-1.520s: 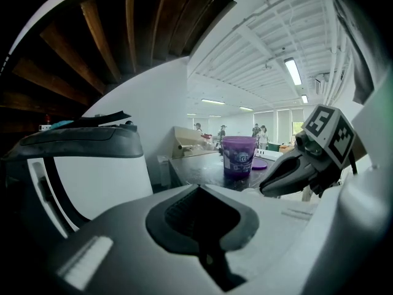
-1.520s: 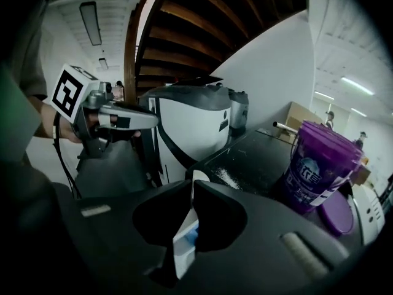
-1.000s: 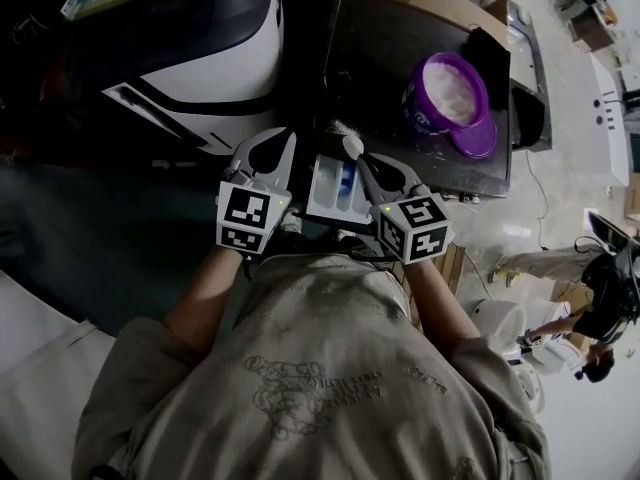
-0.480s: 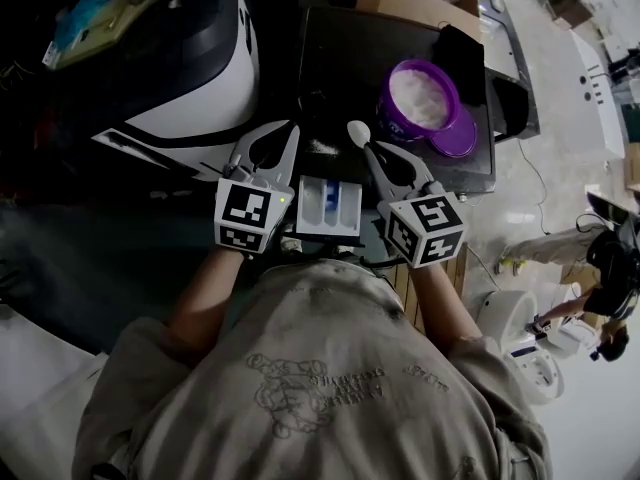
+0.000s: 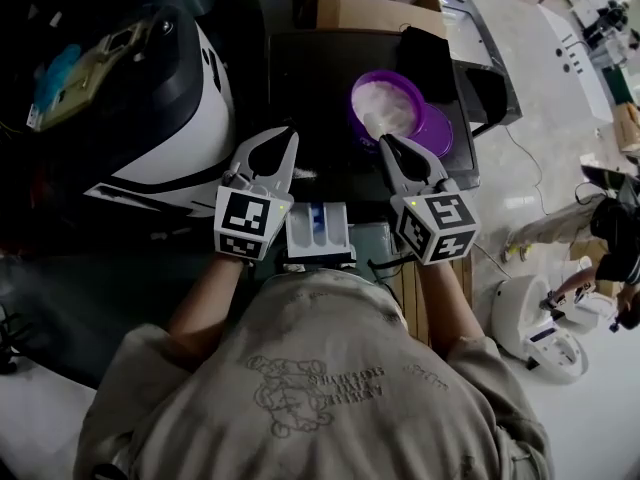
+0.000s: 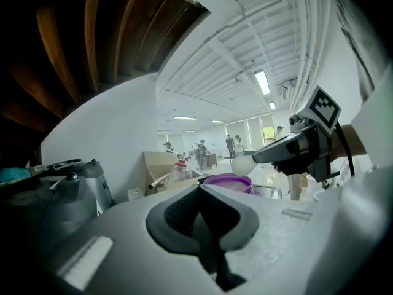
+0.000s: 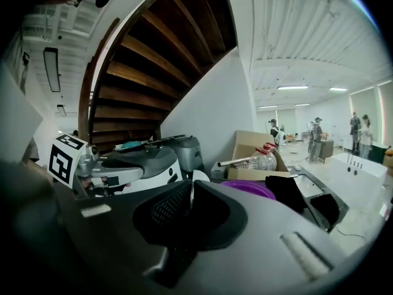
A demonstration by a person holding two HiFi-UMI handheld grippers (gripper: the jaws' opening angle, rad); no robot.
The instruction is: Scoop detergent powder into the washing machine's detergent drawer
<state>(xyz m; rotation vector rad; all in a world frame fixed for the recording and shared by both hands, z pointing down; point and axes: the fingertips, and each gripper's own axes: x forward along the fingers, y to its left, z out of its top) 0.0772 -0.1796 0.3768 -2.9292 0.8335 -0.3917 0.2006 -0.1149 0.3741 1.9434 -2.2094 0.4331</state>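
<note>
Right gripper tight on scoop

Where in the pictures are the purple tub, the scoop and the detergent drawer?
purple tub (image 5: 355,106), head view, on its left rim.
scoop (image 6: 242,164), left gripper view, on its round white bowl.
detergent drawer (image 5: 300,232), head view, on its white left part.

Khaki short-sleeved shirt, dark line print; above shirt, grey left gripper, right gripper; white cubes, black square markers.
</note>
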